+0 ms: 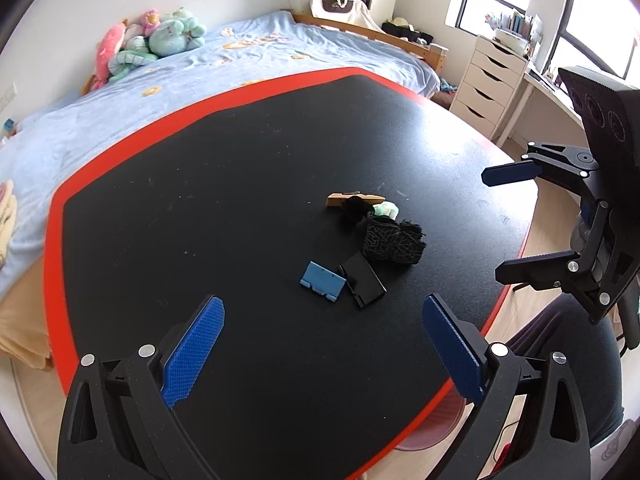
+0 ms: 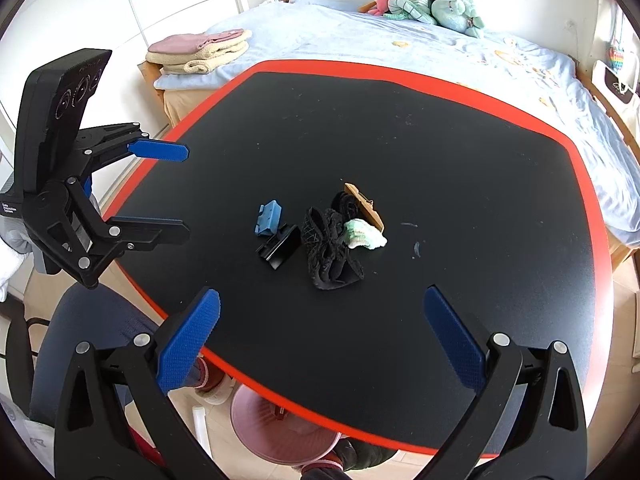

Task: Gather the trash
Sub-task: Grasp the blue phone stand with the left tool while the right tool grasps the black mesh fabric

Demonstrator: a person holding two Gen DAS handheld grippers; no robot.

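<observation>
A small pile of items lies mid-table: a blue plastic piece (image 1: 322,281) (image 2: 269,218), a black plastic piece (image 1: 363,283) (image 2: 280,250), a black mesh cloth (image 1: 394,243) (image 2: 330,246), a crumpled pale green tissue (image 1: 385,209) (image 2: 365,234) and a brown cardboard scrap (image 1: 340,199) (image 2: 366,208). My left gripper (image 1: 323,354) (image 2: 176,192) is open and empty, above the table's near side. My right gripper (image 2: 322,338) (image 1: 502,224) is open and empty, also short of the pile. A pink bin (image 2: 280,432) (image 1: 430,428) stands on the floor under the table's edge.
The black table with a red border (image 1: 120,136) (image 2: 400,76) stands next to a bed with a blue sheet (image 1: 160,80) (image 2: 440,44). Plush toys (image 1: 152,40) and folded towels (image 2: 200,50) lie on the bed. A white drawer unit (image 1: 488,80) stands beyond the table.
</observation>
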